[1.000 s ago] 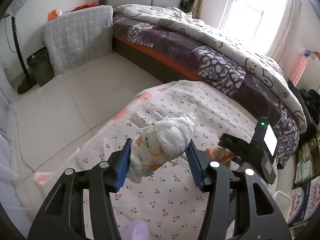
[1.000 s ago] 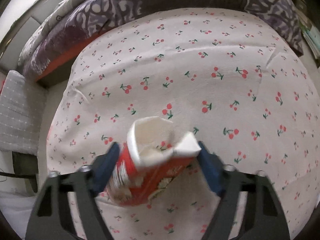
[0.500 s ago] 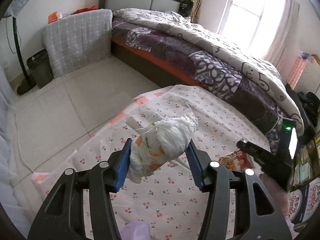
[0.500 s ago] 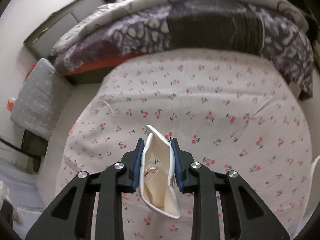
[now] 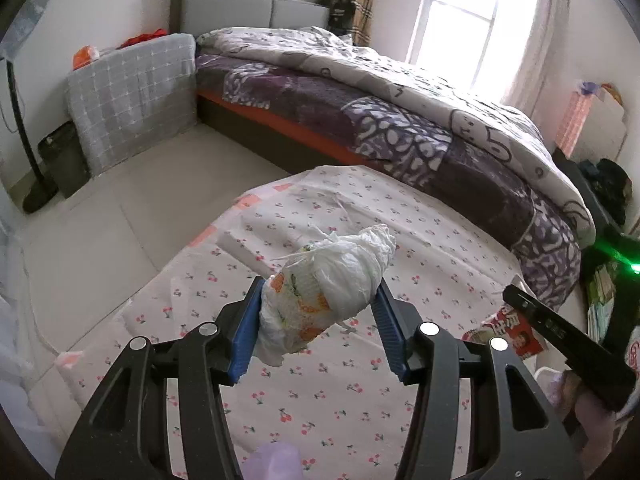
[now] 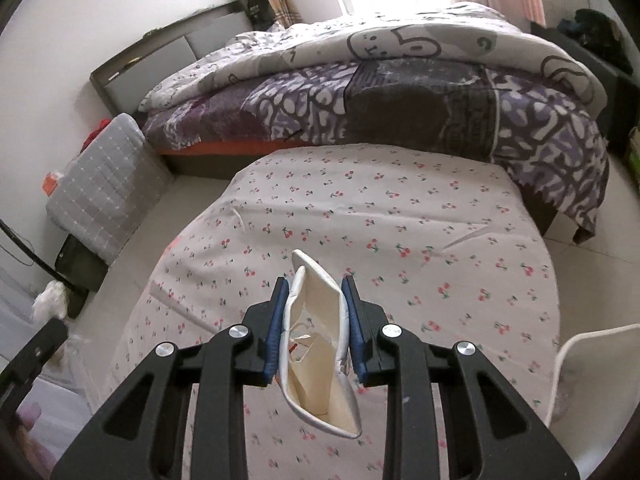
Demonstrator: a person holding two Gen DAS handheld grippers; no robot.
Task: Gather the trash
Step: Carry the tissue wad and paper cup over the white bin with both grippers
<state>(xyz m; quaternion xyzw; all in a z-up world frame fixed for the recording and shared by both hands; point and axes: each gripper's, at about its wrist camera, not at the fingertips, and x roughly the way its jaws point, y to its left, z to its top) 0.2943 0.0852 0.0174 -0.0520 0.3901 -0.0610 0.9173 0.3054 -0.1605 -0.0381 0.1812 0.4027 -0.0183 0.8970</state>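
A rolled-up white diaper (image 5: 332,280) with an orange print is clamped between the blue pads of my left gripper (image 5: 318,284), which is shut on it above the cherry-print sheet (image 5: 340,400). My right gripper (image 6: 315,280) is shut on a squashed red-and-white carton (image 6: 316,344), whose white open end faces the camera. It is held clear above the sheet (image 6: 400,220). In the left wrist view the carton's red side (image 5: 516,336) shows at the right edge, under the other gripper's black body.
A bed with a purple quilt (image 5: 400,120) runs behind the sheet. A grey checked cover (image 5: 132,96), a black bin (image 5: 64,156) and a fan stand (image 5: 24,120) stand by the far wall. A white container rim (image 6: 568,344) shows at lower right.
The right gripper's jaws closed on the carton, squashed it flat and lifted it off the sheet. The left gripper kept its hold on the diaper and drifted a little.
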